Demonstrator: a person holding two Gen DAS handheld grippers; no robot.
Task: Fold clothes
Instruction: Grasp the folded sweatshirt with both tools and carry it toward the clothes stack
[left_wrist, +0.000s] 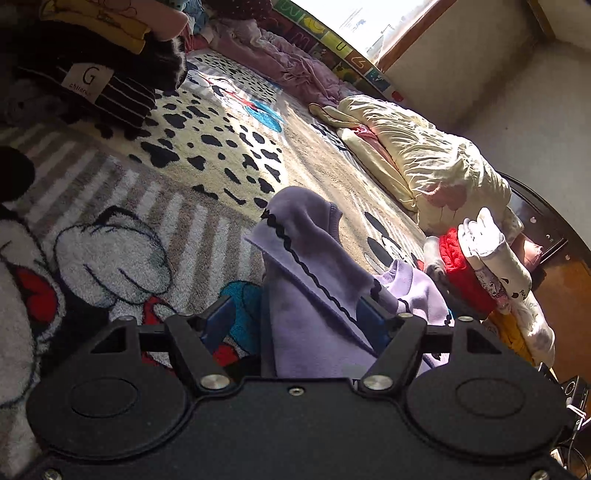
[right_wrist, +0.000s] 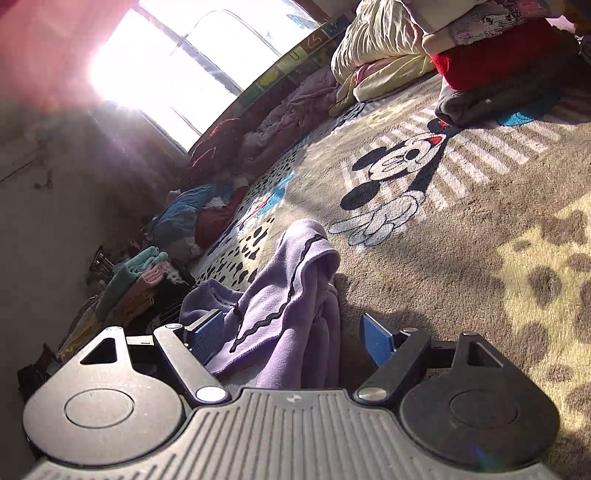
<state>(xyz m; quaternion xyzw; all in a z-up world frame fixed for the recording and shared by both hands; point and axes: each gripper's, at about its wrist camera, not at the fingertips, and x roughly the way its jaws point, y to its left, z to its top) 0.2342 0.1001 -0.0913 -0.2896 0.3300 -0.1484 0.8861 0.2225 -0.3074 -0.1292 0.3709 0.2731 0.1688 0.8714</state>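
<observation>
The left hand-held gripper (left_wrist: 295, 317) has its blue pads spread wide; a lilac top (left_wrist: 310, 295) with black wavy trim lies between them, leaning on the right pad, not pinched. The right hand-held gripper (right_wrist: 291, 332) is also wide apart, with the same top (right_wrist: 288, 306) bunched between its pads, touching the left one and clear of the right. The top is heaped on a cartoon-mouse rug (right_wrist: 461, 240) on the floor. Beyond it, in the left view, a stack of folded clothes (left_wrist: 476, 266) stands near a pale yellow quilt (left_wrist: 424, 155). A dark striped pile (left_wrist: 103, 88) sits at the far left. A bright window (right_wrist: 177, 74) lights the room.
</observation>
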